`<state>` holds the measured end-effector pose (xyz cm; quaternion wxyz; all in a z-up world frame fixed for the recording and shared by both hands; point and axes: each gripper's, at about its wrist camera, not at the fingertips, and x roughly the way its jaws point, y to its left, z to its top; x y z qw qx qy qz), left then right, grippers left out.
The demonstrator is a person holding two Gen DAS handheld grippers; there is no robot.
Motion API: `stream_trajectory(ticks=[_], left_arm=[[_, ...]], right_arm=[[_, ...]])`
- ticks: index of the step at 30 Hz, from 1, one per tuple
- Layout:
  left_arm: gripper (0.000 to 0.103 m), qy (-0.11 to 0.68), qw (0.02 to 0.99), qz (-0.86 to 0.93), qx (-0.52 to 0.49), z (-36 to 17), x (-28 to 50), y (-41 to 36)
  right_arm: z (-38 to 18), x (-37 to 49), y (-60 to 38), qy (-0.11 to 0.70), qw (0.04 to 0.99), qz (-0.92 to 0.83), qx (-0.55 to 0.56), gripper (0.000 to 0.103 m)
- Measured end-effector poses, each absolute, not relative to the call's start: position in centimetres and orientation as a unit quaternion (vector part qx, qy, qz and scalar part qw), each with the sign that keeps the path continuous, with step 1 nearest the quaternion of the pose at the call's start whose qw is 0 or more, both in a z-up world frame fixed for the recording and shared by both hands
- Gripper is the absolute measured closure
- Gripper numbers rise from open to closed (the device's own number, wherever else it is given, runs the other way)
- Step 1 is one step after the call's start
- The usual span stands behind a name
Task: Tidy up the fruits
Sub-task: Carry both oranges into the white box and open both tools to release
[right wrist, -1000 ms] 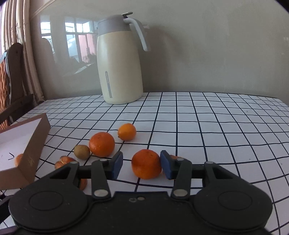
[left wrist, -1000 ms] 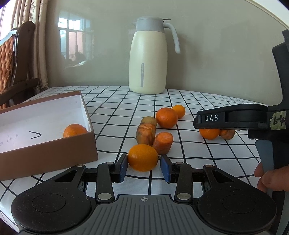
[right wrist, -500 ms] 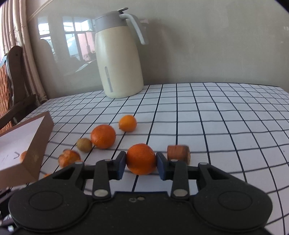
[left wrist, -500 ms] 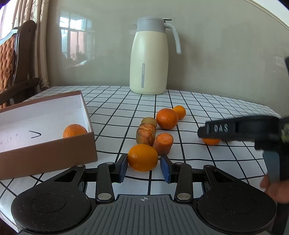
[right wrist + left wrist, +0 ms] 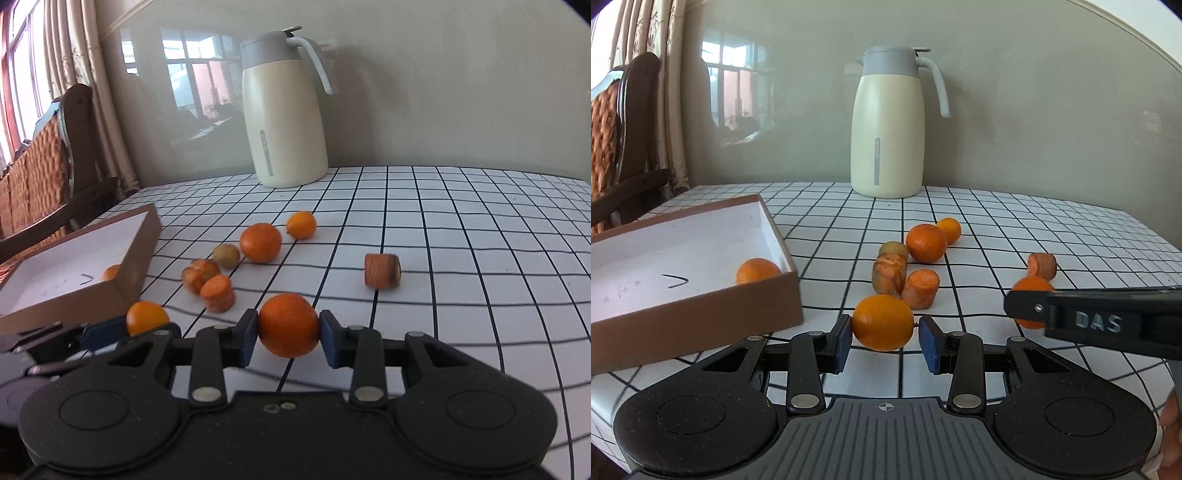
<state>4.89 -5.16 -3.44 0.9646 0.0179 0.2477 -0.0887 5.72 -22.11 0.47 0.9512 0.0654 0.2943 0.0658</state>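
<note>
Left gripper (image 5: 882, 341): its two blue pads sit on each side of a yellow-orange fruit (image 5: 882, 322). The left pad touches the fruit. The right pad looks just shy of it, with a little stem between, so I cannot tell if it is squeezing.
Right gripper (image 5: 288, 338): its blue pads press on both sides of a darker orange (image 5: 288, 325). The jaws are only a little way apart, as wide as the orange. It has hold of that orange.
Right gripper in the left view: a black arm marked DAS (image 5: 1097, 321) comes in from 3 o'clock, and the held orange peeks out behind its tip.
Box (image 5: 701, 310): brown outside, white inside, at 9 o'clock from the left gripper. One orange in the box (image 5: 757, 269) sits in its near right corner.
Fruit pile: at 12 o'clock from the left gripper lie a carrot chunk (image 5: 921, 288), a brownish chunk (image 5: 889, 275) touching it, and a small green-brown fruit (image 5: 894, 249) just behind.
Farther back: a big orange (image 5: 926, 243) and a small orange (image 5: 949, 230) touch each other.
Lone carrot piece (image 5: 382, 270): lies on its side, alone, at 1 o'clock from the right gripper, well apart from the pile.
Table (image 5: 480, 240): white cloth with black squares.
Jug (image 5: 888, 125): cream with a grey lid, standing upright at the far edge, at 12 o'clock.
Chair (image 5: 55, 158): wood and woven, at 10 o'clock past the table.
</note>
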Motion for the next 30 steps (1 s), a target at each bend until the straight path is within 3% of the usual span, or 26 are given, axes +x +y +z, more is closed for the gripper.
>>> stream_trajectory(ticks=[30], left_arm=[[0.063,0.143,0.989,0.028,-0.027,1.2,1.1,6.4]], right_arm=[[5.2,4.9,-11.8,0.138,0.978,0.153,0.018,0.075]])
